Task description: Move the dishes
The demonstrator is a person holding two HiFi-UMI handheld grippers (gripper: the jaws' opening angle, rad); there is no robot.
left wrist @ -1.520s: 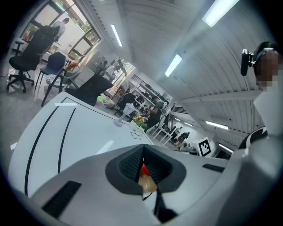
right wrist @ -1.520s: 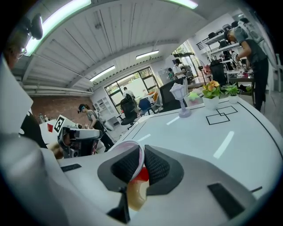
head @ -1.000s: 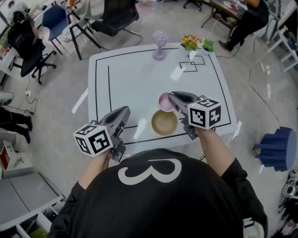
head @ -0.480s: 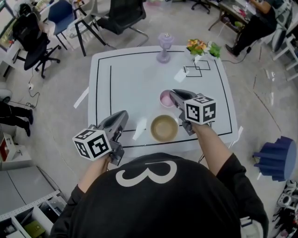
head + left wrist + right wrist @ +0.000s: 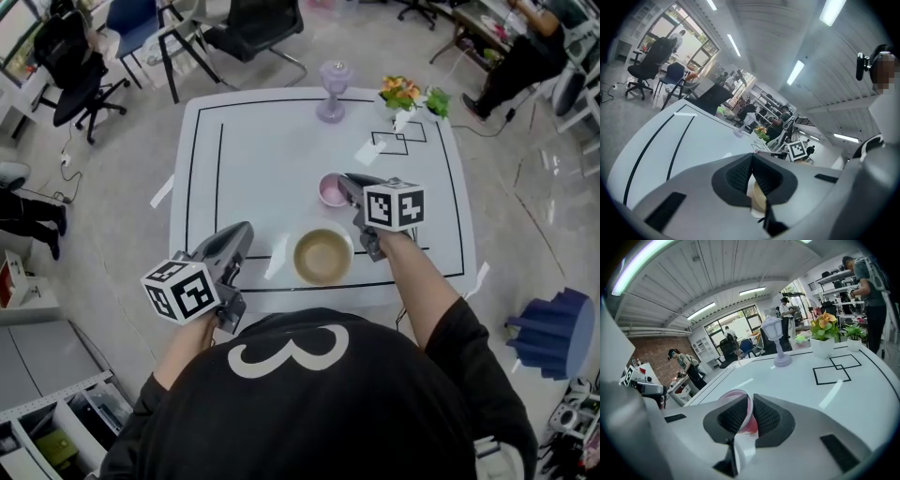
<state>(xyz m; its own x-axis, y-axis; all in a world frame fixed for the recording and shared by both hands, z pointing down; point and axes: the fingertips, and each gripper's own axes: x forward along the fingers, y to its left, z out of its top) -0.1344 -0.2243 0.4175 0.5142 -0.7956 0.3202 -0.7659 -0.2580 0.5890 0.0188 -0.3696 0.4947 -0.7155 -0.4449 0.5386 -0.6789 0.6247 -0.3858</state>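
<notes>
Mid-move I'd say: right gripper (image 5: 346,184) clamps the pink bowl (image 5: 329,192) at its 3 o'clock rim, left gripper (image 5: 242,232) pinched shut on nothing; next needs a level carry.

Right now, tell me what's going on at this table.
A person stands at a white table with a gripper in each hand. The right gripper has its fingers shut on the rim of a pink bowl near the middle of the table. The left gripper is shut on nothing and hangs over the near left edge. A tan bowl sits untouched on the table between the two, close to the near edge.
</notes>
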